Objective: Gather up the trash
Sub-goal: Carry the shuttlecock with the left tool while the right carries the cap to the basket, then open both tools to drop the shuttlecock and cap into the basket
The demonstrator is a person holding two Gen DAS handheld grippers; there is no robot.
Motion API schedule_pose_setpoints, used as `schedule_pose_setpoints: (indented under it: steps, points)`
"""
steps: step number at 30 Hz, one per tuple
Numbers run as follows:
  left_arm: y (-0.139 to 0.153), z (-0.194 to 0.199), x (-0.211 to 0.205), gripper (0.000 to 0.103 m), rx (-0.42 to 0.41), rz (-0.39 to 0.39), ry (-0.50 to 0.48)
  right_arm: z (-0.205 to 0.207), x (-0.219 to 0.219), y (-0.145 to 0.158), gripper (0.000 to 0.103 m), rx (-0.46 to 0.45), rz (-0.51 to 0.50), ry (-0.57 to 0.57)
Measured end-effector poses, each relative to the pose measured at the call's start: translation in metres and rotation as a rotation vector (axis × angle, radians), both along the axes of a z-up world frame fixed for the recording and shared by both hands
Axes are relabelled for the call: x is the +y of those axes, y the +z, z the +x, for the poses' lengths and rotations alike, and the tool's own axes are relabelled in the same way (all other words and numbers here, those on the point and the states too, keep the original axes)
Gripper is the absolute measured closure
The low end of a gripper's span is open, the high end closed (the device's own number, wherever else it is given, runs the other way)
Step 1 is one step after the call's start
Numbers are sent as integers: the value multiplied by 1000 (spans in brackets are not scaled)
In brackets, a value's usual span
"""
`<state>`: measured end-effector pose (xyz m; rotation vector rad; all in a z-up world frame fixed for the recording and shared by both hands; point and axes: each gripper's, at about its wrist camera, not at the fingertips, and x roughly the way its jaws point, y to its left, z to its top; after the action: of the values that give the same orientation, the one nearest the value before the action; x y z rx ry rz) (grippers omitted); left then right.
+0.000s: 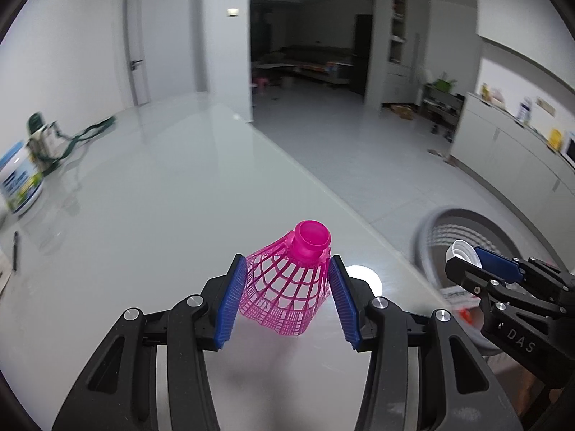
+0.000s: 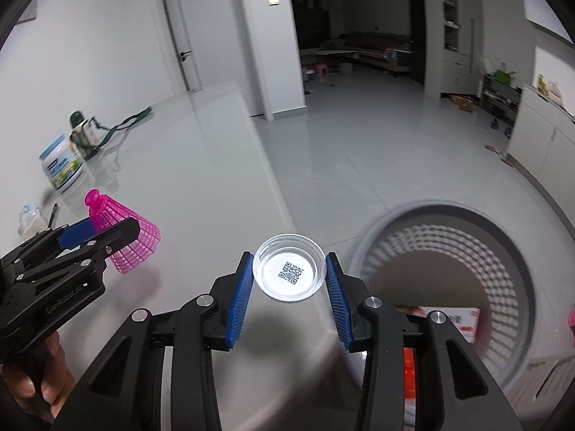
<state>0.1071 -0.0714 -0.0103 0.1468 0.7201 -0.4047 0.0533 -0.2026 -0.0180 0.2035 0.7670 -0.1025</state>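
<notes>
My left gripper (image 1: 287,269) is shut on a pink plastic shuttlecock (image 1: 291,287), cork end pointing forward, held above the white table (image 1: 161,197). In the right wrist view the shuttlecock (image 2: 125,233) shows at the left in that gripper (image 2: 97,226). My right gripper (image 2: 287,269) is shut on a white round lid (image 2: 289,273) with a QR code inside, just past the table's right edge, next to the grey laundry-style basket (image 2: 539,251). In the left wrist view the lid (image 1: 461,251) and right gripper (image 1: 467,258) sit over the basket (image 1: 431,222).
The basket holds a white-and-red carton (image 2: 463,319). A white tub with a blue-green label (image 2: 63,167) and a green-strapped item (image 2: 90,133) stand at the table's far left. A dark pen (image 1: 15,251) lies at the left edge. Tiled floor (image 2: 395,143) lies to the right.
</notes>
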Motion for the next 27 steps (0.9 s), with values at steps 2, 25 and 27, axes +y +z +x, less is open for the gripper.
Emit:
schedule_pose_setpoints:
  steps: [2,25,27]
  points:
    - [-1,-6,-19,56,6,1,-28,-13,-21,-2,64,2,4,-33]
    - [-34,-30,-164,45,84,38,-213,-85,-149,-37,63,46,59,-238]
    - [-34,-30,-165,35,79,39,-208,-85,-152,-37,60,44,55,-242]
